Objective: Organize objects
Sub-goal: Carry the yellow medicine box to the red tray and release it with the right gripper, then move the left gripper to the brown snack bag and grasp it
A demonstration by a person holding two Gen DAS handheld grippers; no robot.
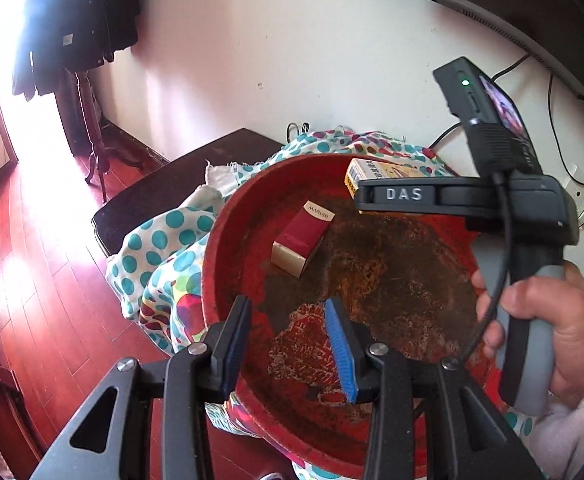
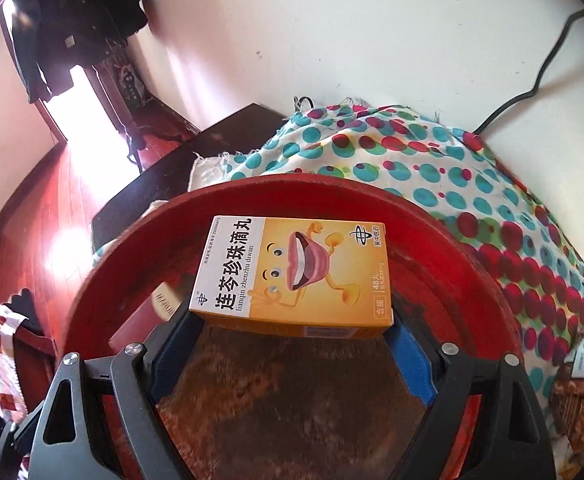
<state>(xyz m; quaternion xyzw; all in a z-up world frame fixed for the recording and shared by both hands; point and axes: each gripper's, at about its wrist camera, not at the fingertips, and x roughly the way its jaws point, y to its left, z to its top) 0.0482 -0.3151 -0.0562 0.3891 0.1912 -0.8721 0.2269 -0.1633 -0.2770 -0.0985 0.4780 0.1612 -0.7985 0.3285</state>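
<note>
A round red tray with a worn, rusty-brown bottom lies on a dotted cloth. In it rests a dark red box marked MARUBI, tipped against the sloping wall. My left gripper hovers over the tray's near side, its blue pads apart with nothing between them. My right gripper is shut on a yellow medicine box with a cartoon mouth, held flat above the tray. In the left wrist view that yellow box and the right gripper hang over the tray's far rim, with a hand on the handle.
The polka-dot cloth covers a dark table that stands against a white wall. Black cables run down the wall. A wicker basket sits at the right. Red wooden floor and a rack of dark clothes lie to the left.
</note>
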